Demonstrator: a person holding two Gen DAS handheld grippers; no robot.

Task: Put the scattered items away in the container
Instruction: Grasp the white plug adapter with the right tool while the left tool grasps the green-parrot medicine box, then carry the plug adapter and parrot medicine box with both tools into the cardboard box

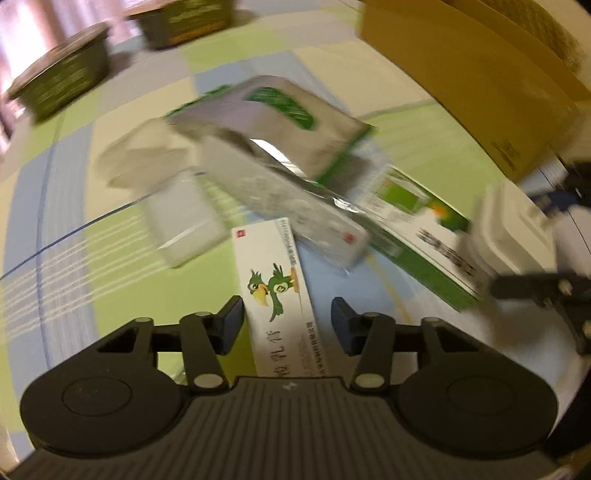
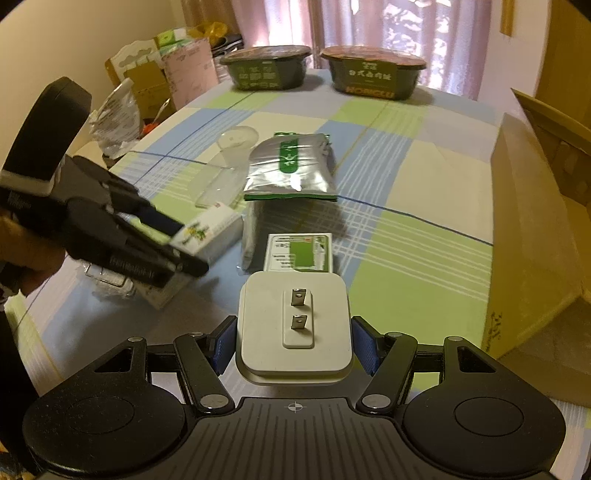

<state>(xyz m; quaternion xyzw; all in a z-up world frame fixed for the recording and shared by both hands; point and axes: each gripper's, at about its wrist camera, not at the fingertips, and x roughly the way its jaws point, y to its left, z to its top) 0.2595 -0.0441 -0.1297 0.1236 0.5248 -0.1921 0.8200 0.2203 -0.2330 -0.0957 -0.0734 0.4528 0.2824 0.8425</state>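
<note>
The right gripper (image 2: 294, 341) pinches a white plug adapter (image 2: 293, 326) between its blue pads, the two metal prongs facing up, held just above the checked tablecloth (image 2: 417, 258). The left gripper (image 1: 287, 319) hangs over a long white carton printed with a green bird (image 1: 275, 291); its fingers stand apart on either side of the carton, and whether they touch it cannot be told from the blurred left wrist view. In the right wrist view that same gripper reaches in from the left with a person's hand (image 2: 26, 254) behind it, fingertips at the bird carton's end. Just beyond the adapter lies a small green-and-white box (image 2: 299, 253), and behind it a silver pouch with a green label (image 2: 290, 168) rests across other packets in a loose pile near the table's middle. A clear plastic cup (image 2: 236, 142) sits beside the pouch, to its left. The cardboard box (image 2: 535, 221) stands open along the right edge of the table, its near wall well apart from the pile, with a bare stretch of cloth between them. Two dark lidded bowls (image 2: 267, 68) sit side by side at the far edge before pink curtains (image 2: 369, 22). A crumpled plastic bag (image 2: 114, 118) hangs off the left edge.
</note>
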